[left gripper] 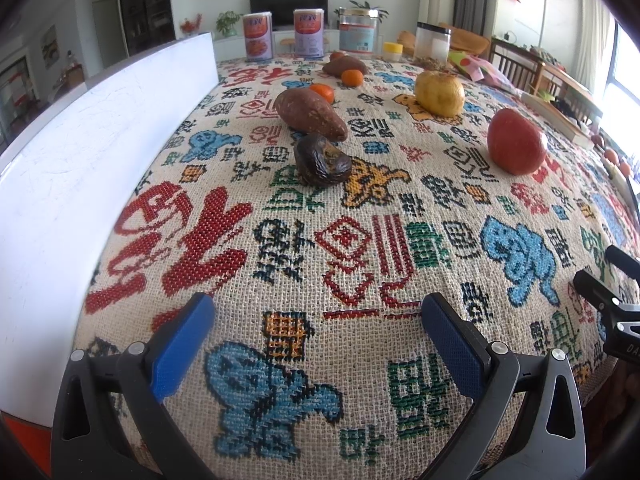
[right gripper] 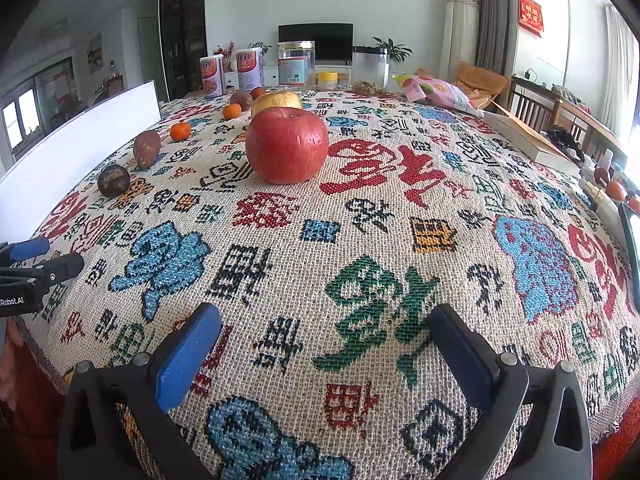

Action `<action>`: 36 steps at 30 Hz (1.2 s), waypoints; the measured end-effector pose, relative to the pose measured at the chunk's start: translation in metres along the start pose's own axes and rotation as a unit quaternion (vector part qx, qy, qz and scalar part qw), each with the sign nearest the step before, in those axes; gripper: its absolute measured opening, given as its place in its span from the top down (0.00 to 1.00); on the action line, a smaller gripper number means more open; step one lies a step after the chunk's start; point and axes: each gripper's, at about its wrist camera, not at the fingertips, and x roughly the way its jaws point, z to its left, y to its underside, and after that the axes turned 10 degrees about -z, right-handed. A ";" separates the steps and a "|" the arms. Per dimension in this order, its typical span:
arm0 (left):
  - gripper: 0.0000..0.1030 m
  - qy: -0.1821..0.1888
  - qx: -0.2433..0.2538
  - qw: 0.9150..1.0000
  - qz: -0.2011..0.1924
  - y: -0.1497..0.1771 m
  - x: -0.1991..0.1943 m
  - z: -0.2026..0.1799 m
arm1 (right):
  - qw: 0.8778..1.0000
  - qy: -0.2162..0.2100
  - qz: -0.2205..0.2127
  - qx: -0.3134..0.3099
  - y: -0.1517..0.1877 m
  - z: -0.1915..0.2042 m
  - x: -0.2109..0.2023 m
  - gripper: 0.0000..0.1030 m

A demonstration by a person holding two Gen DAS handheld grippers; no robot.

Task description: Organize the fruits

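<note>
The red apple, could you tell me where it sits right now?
The red apple sits mid-table ahead of the right gripper, just before the yellow apple.

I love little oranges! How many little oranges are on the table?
3. One beside the near brown fruit, one mid-table left of the yellow fruit, one far back near the jars. More may be hidden.

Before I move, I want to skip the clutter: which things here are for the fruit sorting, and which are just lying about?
For the job: red apple, yellow apple, oranges, brown fruits, dark wrinkled fruit, white tray.

Lying about: cans, jars, yellow-lidded tub, snack bag, book.
</note>
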 end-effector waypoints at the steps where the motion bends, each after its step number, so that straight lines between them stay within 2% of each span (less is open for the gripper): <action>1: 0.00 0.000 0.000 1.000 0.000 0.000 0.000 0.000 | 1.000 0.000 0.001 0.000 0.000 0.000 0.000 0.00; 36: 0.00 0.001 0.001 1.000 0.004 0.000 0.002 -0.002 | 1.000 0.005 0.011 0.003 -0.003 0.000 0.003 0.00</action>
